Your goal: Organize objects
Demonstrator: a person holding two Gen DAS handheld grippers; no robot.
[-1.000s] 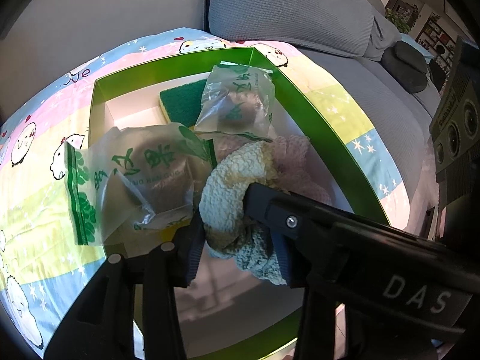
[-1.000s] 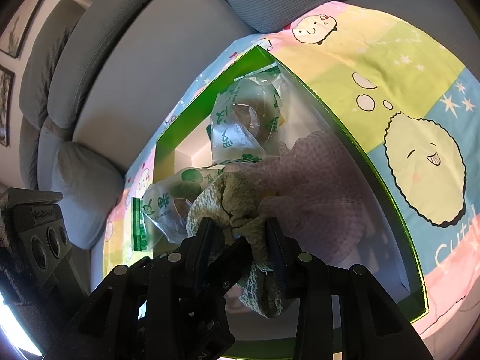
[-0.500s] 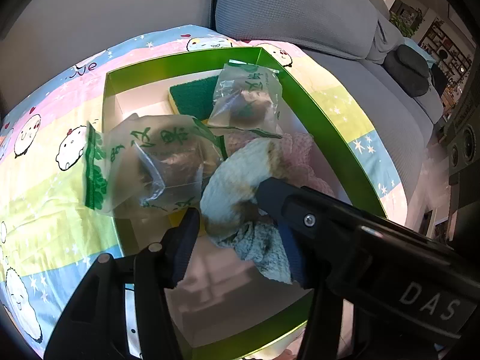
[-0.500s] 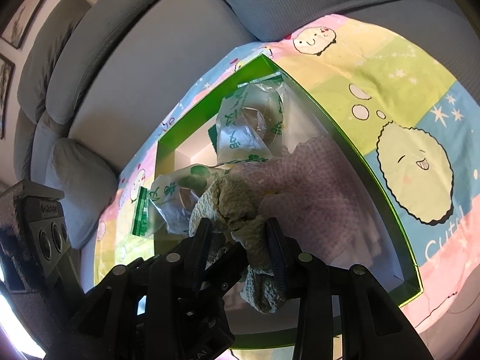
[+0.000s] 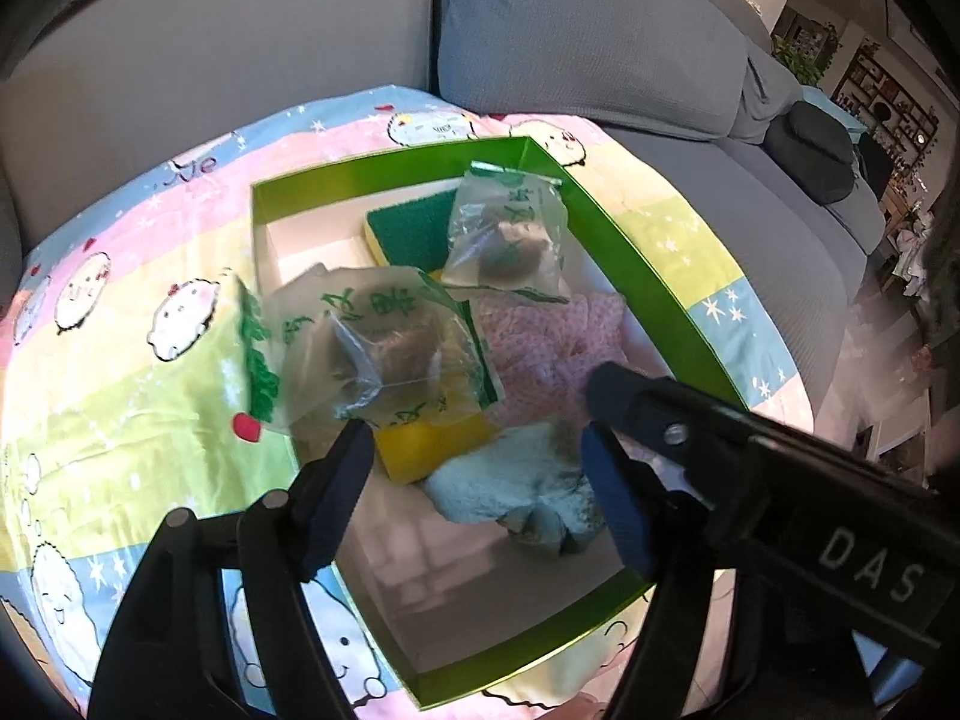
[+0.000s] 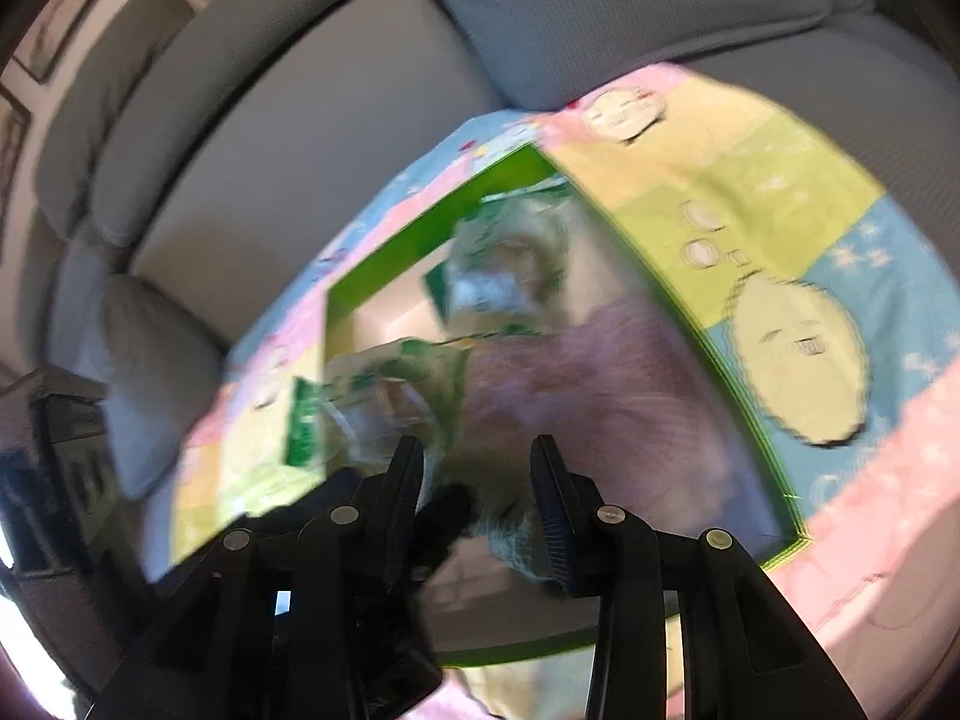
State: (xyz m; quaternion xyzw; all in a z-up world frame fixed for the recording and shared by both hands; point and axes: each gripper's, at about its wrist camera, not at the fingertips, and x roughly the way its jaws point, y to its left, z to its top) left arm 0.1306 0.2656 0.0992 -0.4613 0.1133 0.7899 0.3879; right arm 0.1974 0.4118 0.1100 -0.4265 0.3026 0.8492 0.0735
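- Left gripper: jaws spread apart, just been opening; nothing pressed between the blue pads. The pale knitted cloth lies released below them on the box floor.
- Right gripper: view blurred; the cloth sits low between the jaws, but whether the pads pinch it I cannot tell.
- Cloth: soft, nubbly, crumpled into a lump, cream to pale blue-green.
- Yellow sponge: blocky foam, just beside the cloth, partly under a bag.
- Two clear plastic bags, green print: near one crinkled, overhanging the box's left wall; far one resting on a green-topped sponge.
- Pink cloth: thin, dotted, rumpled against the right wall.
- Green box: shallow, rigid card, white inside, on a cartoon-print blanket over a grey sofa.
- Progress, judged: every visible item is in the box; tidying the overhanging bag seems to remain.
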